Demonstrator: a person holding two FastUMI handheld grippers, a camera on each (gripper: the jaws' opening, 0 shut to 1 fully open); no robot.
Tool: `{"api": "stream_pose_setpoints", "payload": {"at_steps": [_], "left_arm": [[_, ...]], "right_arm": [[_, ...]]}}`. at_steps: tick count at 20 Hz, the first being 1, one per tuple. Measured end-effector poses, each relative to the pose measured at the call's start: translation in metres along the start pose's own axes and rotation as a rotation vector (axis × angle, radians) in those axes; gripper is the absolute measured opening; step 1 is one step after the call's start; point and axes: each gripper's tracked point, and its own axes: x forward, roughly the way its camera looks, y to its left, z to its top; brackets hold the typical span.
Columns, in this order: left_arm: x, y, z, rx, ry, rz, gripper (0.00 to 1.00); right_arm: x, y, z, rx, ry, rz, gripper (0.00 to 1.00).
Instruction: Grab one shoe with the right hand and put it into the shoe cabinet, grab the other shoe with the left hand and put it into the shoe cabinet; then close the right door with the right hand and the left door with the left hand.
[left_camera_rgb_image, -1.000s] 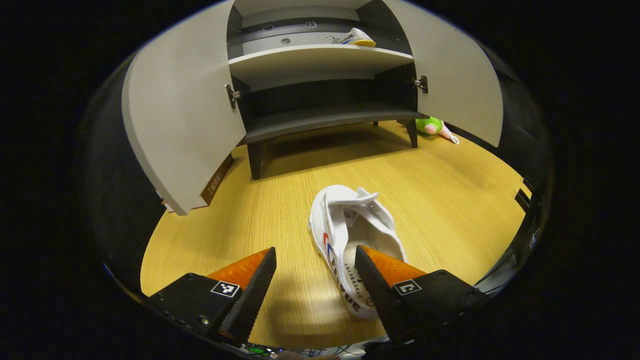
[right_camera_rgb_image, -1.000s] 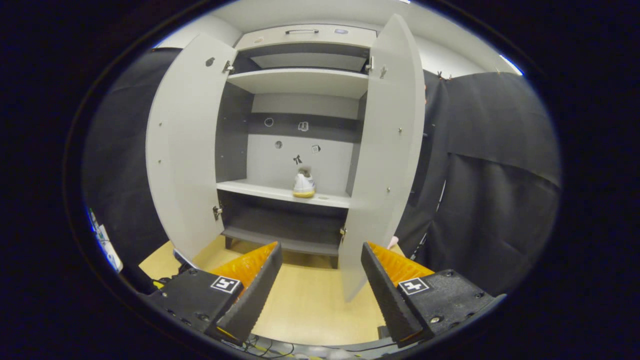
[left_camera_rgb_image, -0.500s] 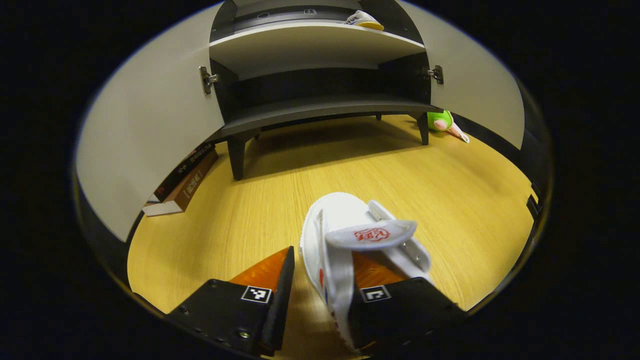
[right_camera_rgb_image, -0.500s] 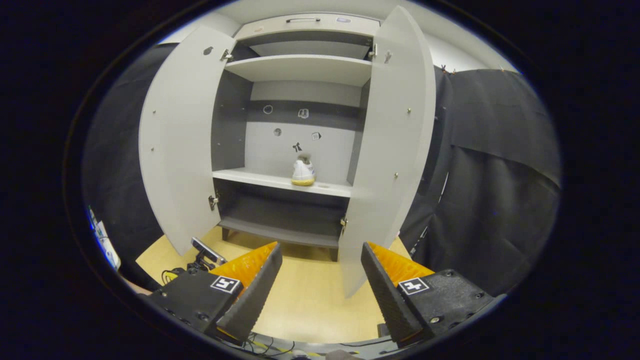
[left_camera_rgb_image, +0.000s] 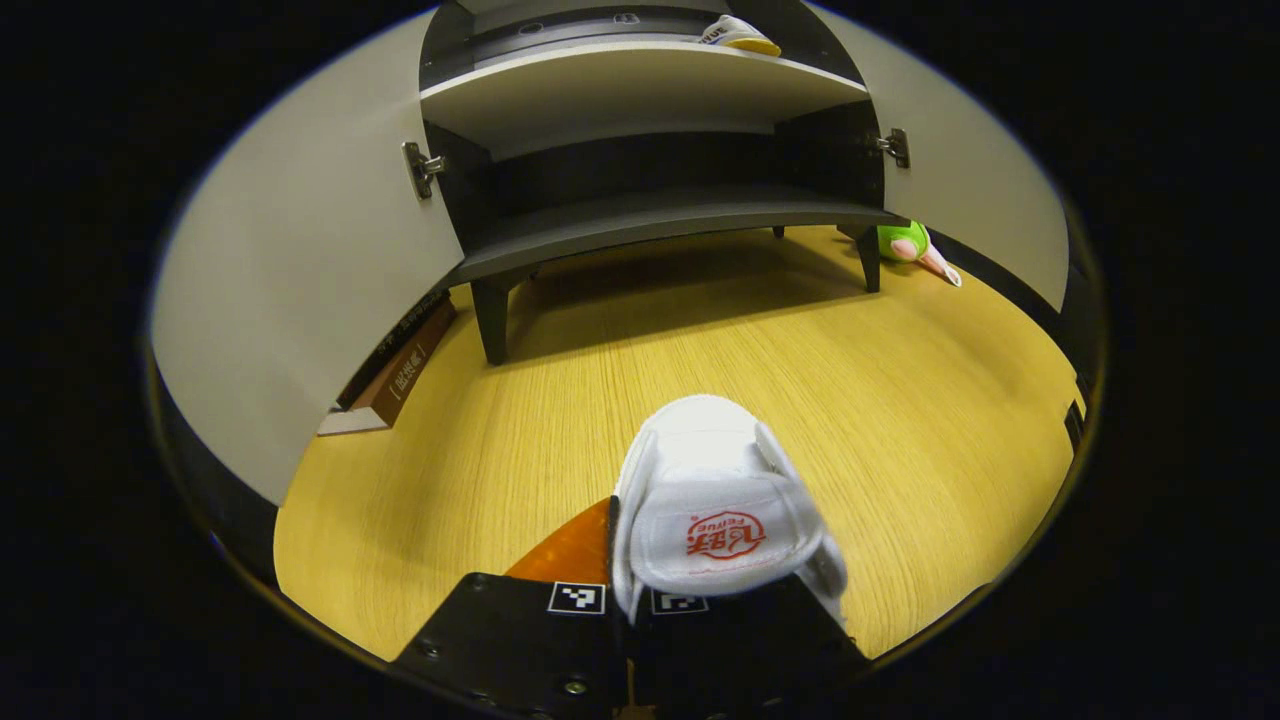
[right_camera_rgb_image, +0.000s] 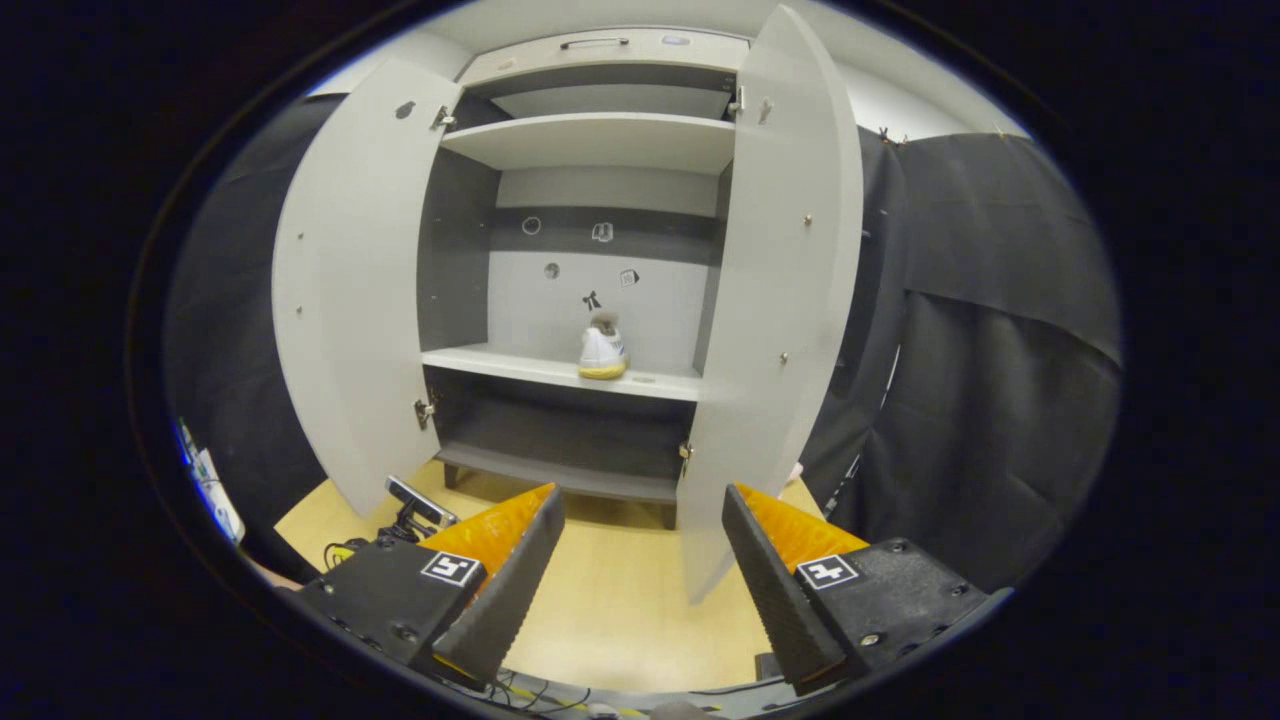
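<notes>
On the wooden floor (left_camera_rgb_image: 560, 400) in front of the open shoe cabinet (left_camera_rgb_image: 640, 90), the left gripper (left_camera_rgb_image: 625, 560) had its two fingers drawn tight together on the heel end of a white shoe (left_camera_rgb_image: 715, 505), pinching the shoe's side wall between them, while the toe pointed toward the cabinet and the strap with red print lay folded across the top. Whether the sole was touching the floor could not be told. The other shoe (right_camera_rgb_image: 603, 352) stood on the cabinet's middle shelf (right_camera_rgb_image: 520, 366), toward its right side, with its heel facing outward. Both doors were swung wide: the left door (right_camera_rgb_image: 350, 290) and the right door (right_camera_rgb_image: 775, 300) flanked the shelves in the right gripper view. The right gripper (right_camera_rgb_image: 640, 560) hung well back from the cabinet with its fingers spread apart and nothing between them. A brown book (left_camera_rgb_image: 395, 370) lay on the floor behind the left door, and a green plush toy (left_camera_rgb_image: 905, 243) sat beside the cabinet's far right leg.
</notes>
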Motion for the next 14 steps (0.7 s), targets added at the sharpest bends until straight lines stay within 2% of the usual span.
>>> {"api": "stream_pose_setpoints", "payload": {"at_steps": [6, 9, 14], "left_arm": [[-0.061, 0.021, 0.056, -0.066, -0.094, 0.056, 0.12], [-0.103, 0.035, 0.092, -0.057, -0.164, 0.089, 0.12], [-0.165, 0.059, 0.16, -0.114, -0.272, 0.139, 0.12]], "right_arm": [[0.002, 0.006, 0.017, 0.017, -0.048, 0.035, 1.0], [0.002, 0.008, 0.028, 0.027, -0.084, 0.057, 1.0], [0.005, 0.013, 0.048, 0.031, -0.138, 0.095, 1.0]]}}
